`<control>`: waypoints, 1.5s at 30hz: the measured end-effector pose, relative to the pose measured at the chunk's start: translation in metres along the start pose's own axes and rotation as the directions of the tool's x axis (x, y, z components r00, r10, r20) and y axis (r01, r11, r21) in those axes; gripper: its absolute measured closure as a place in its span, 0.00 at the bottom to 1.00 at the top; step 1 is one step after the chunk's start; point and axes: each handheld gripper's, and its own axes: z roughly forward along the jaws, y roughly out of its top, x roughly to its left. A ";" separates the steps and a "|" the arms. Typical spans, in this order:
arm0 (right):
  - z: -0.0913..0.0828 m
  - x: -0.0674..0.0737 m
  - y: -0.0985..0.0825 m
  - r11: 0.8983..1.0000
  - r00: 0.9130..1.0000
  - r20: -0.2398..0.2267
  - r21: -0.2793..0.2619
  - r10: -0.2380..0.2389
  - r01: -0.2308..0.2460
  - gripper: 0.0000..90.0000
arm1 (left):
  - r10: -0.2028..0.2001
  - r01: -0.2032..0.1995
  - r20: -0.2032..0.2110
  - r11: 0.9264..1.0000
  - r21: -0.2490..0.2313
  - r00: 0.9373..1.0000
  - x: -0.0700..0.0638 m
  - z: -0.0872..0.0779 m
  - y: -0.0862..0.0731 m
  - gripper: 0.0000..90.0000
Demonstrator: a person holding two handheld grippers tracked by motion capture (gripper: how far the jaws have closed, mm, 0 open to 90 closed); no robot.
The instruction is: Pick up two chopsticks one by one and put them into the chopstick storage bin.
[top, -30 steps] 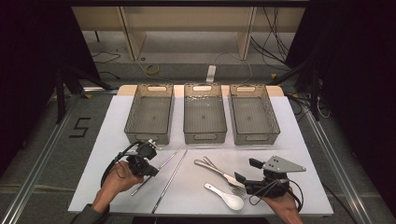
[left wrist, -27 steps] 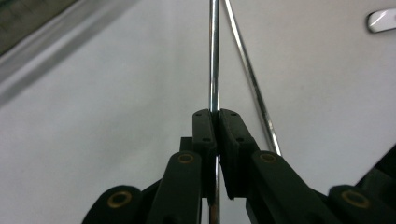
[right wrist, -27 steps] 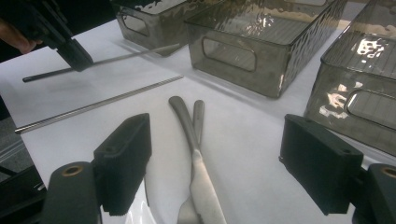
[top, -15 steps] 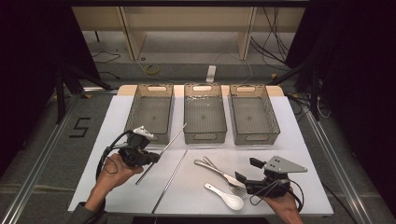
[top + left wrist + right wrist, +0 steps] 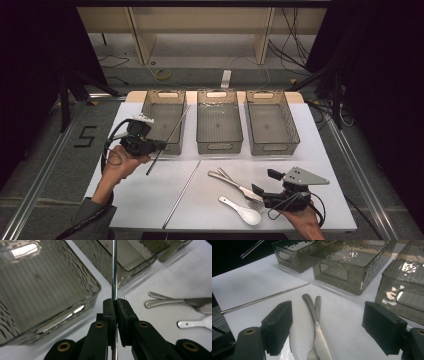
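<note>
My left gripper [image 5: 158,145] is shut on a thin metal rod [image 5: 173,130], raised off the white table and slanting up over the front right corner of the left bin [image 5: 150,102]. In the left gripper view the pads [image 5: 110,308] clamp the rod [image 5: 114,270], which points past the bin's corner [image 5: 96,287]. A second rod [image 5: 182,192] lies flat on the table. My right gripper [image 5: 265,183] stands open low at the front right, beside a knife [image 5: 235,184], a fork [image 5: 254,203] and a white spoon [image 5: 241,210]. Its jaws frame the knife [image 5: 314,322].
Three grey see-through bins stand in a row at the back: left, middle [image 5: 200,131] and right [image 5: 295,131], all bare inside. The table's front edge [image 5: 225,230] runs just below my hands. A hand and sleeve [image 5: 97,210] come in at bottom left.
My left gripper has risen and moved back toward the left bin, carrying one rod up off the table. The right gripper and the cutlery have stayed put.
</note>
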 end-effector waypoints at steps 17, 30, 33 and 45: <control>0.000 -0.001 0.000 1.000 1.000 -0.001 -0.005 0.005 -0.005 0.28 | -0.067 0.056 -0.120 0.994 -0.098 0.990 0.044 -0.005 0.044 0.94; 0.000 -0.002 0.000 1.000 1.000 -0.002 -0.003 0.007 -0.007 0.28 | -0.147 0.109 -0.205 0.976 -0.189 0.968 0.080 0.011 0.055 0.94; 0.000 -0.002 -0.001 1.000 1.000 -0.006 -0.006 0.008 -0.008 0.28 | -0.165 0.123 -0.215 0.972 -0.199 0.963 0.086 0.016 0.054 0.94; 0.000 -0.002 -0.001 1.000 1.000 -0.013 -0.006 0.011 -0.011 0.28 | -0.162 0.118 -0.241 0.976 -0.185 0.957 0.095 0.032 0.049 0.94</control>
